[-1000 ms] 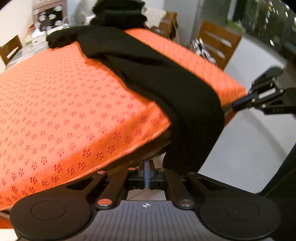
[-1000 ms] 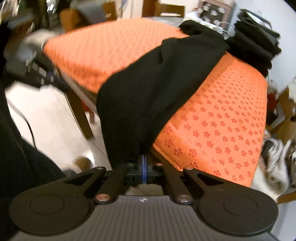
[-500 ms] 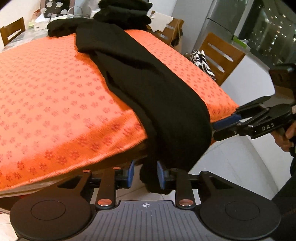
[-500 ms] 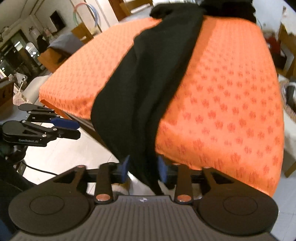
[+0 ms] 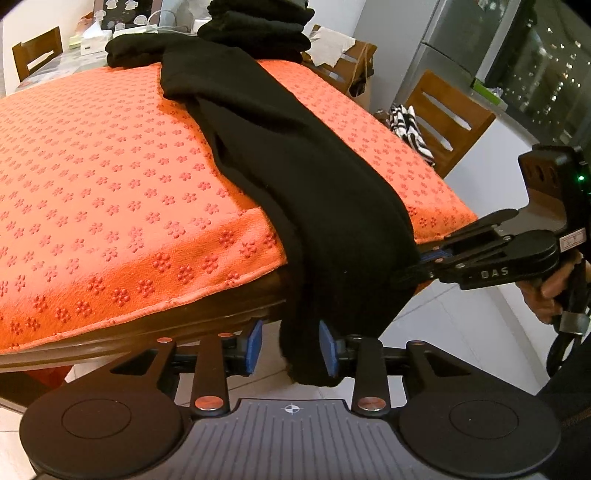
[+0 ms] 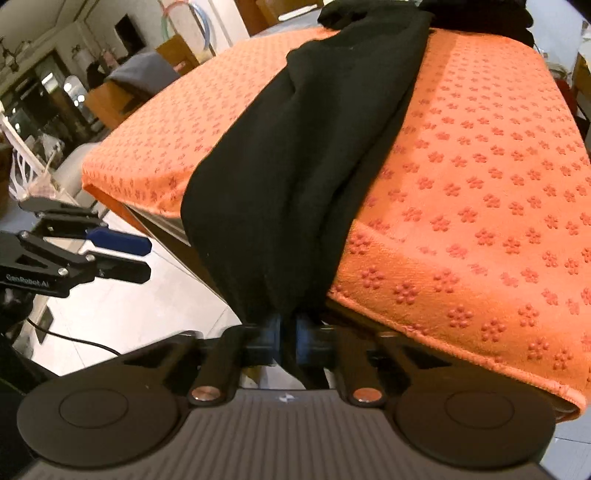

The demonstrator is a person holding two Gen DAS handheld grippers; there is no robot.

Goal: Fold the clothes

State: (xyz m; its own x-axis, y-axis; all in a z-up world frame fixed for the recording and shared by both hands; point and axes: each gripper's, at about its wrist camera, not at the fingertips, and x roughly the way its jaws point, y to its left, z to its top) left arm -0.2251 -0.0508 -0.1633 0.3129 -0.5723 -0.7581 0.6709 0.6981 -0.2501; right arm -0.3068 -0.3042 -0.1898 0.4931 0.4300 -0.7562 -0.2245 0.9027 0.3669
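A long black garment [image 5: 295,166] lies lengthwise over the orange flower-print mat [image 5: 110,184] and hangs over the table's near edge. My left gripper [image 5: 290,349] is below that edge, its jaws opening. The garment's hanging corner dangles between the blue pads [image 5: 255,347], and the left pad stands apart from it. My right gripper [image 6: 290,332] is closing, its pads pinching the garment [image 6: 295,166] at the other hanging corner. The right gripper [image 5: 424,266] also shows at the cloth's right side. In the right wrist view the left gripper [image 6: 147,256] stands open.
A stack of folded black clothes [image 5: 258,26] sits at the mat's far end. Wooden chairs [image 5: 443,110] stand to the right, one bearing a striped cloth [image 5: 406,125]. Another chair [image 5: 37,51] is far left. A person's hand [image 5: 554,288] holds the right gripper. White tiled floor lies below.
Both grippers were shut on the hanging cloth, then opened. The left now stands wider around the loose corner. The right has dropped a little and closed on the cloth again.
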